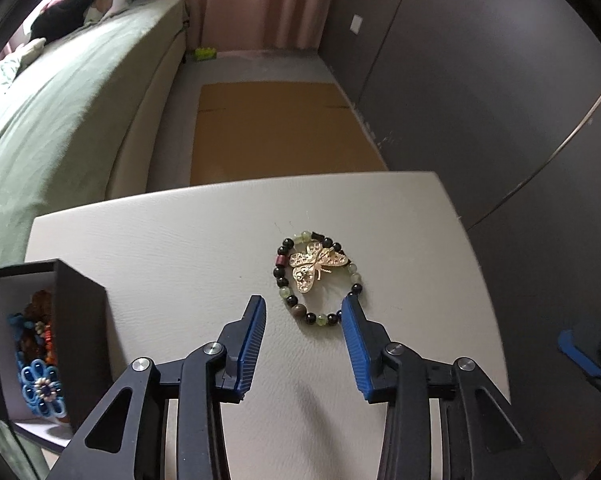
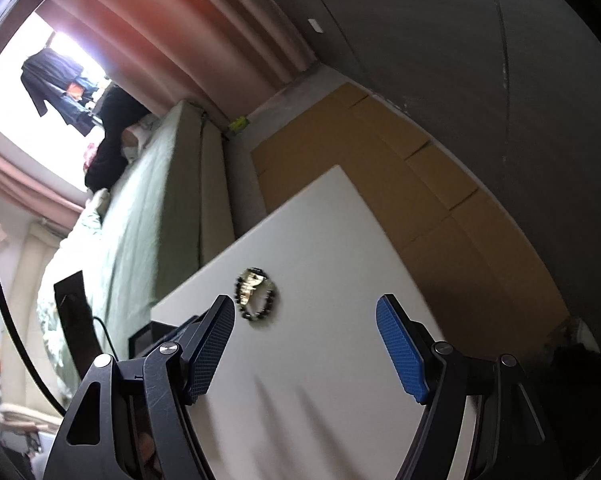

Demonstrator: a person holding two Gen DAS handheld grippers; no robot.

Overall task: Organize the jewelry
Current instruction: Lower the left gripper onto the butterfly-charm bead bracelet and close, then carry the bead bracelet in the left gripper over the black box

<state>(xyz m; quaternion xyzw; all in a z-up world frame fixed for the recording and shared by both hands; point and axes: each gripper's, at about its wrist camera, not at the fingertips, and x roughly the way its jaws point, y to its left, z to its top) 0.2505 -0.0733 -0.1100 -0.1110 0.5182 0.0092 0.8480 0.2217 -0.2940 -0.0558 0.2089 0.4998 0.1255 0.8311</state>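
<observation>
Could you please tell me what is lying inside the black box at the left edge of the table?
The black box holds a blue beaded flower piece and brown and orange beaded items above it. Its near wall hides whatever else lies further in.

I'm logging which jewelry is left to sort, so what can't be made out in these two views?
- Black box, left wrist view: its near wall and the picture edge hide part of the pieces inside; no count possible.
- Beaded bracelet, left wrist view: one claw finger covers a few beads.
- Bracelet and gold butterfly brooch, right wrist view: blurred and small.
- Right claw, left wrist view: cut off by the picture edge.
</observation>
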